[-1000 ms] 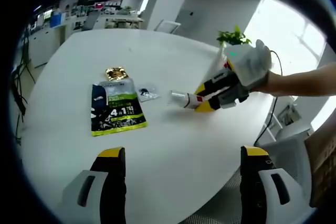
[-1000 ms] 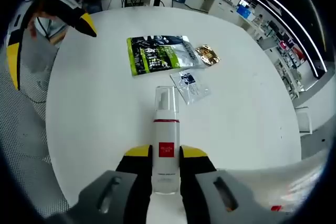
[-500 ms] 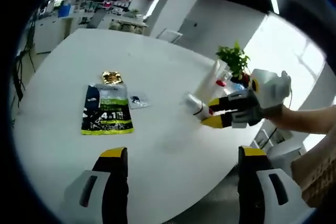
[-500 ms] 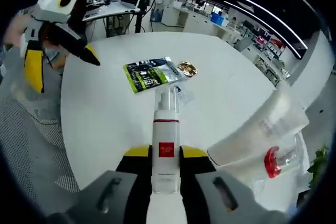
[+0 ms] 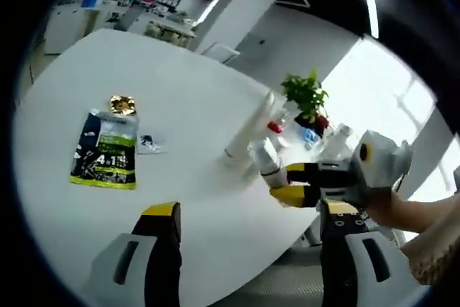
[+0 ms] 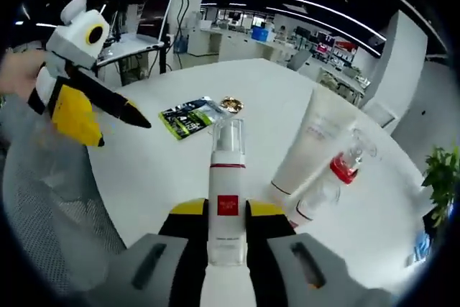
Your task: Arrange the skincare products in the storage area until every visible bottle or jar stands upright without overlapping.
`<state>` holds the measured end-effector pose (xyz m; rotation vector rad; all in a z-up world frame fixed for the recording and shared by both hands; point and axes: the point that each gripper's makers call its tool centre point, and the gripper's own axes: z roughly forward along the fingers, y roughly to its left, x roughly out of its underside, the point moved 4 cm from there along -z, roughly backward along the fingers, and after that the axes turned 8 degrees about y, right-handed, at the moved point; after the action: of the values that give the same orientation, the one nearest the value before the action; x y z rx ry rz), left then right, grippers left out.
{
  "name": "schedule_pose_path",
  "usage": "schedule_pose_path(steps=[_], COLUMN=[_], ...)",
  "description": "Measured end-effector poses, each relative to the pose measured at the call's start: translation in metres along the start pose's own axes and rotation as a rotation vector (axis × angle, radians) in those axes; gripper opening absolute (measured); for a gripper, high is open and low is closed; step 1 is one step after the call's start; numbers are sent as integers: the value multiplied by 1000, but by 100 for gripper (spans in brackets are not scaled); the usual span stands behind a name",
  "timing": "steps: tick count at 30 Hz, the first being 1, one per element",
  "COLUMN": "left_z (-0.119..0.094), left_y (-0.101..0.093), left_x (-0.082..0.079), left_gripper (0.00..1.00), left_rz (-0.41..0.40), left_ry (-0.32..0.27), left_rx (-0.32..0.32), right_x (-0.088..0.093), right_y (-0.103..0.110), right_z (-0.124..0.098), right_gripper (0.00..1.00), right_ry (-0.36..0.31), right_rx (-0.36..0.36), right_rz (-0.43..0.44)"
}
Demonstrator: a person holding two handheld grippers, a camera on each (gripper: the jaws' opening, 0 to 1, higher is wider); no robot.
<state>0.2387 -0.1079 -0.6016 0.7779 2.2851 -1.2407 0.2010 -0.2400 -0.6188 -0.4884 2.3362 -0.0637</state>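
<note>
My right gripper (image 6: pixel 226 210) is shut on a white pump bottle (image 6: pixel 227 177) with a red label and a clear cap, held above the white table (image 6: pixel 165 177). In the left gripper view the same bottle (image 5: pixel 262 156) sticks out of the right gripper (image 5: pixel 284 181), which comes in from the right. Just past it are a white tube (image 6: pixel 316 141) and a clear bottle with a red cap (image 6: pixel 336 172), close together; I cannot tell whether they touch. My left gripper (image 5: pixel 249 208) is open and holds nothing; it also hangs at the upper left (image 6: pixel 122 133).
A green packet (image 5: pixel 106 158), a gold item (image 5: pixel 122 103) and a small sachet (image 5: pixel 149 141) lie on the table's far side. A potted plant (image 5: pixel 302 95) and another bottle (image 5: pixel 338 138) stand near the table's edge. A mesh chair (image 6: pixel 65 213) is below the left gripper.
The right gripper has lifted the pump bottle off the table and carried it away from the packet toward the tube and red-capped bottle. Both cameras have swung; the left gripper stays open.
</note>
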Motion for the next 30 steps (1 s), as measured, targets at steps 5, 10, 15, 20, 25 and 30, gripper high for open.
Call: schedule_pose_path(steps=[5,10,15,20,25,30], left_z=[12,21,37,48,52,47], left_y=[-23,-49,-71,-86,-93,-93], left_x=[-10,-25,-33,-36,-32,-35], left_gripper=[74,65,55,38,30,20], left_rz=[-48,-89,-23,23,68,87], left_ry=[-31,-74,-68,-81,-53,-68], left_rx=[47,107,122,112,116,116], right_x=[0,-6,-14,-21,-20,-23], right_y=[1,-1,2,6,6,7], right_z=[-20,-38,-51,-59,-60,-65], right_gripper=[18,18,18,18,18,19], right_ry=[-68,-142,-191,-245,-253,-288], right_rx=[16,43,53,49,42,21], right_rz=[132,223,257,296,307,348])
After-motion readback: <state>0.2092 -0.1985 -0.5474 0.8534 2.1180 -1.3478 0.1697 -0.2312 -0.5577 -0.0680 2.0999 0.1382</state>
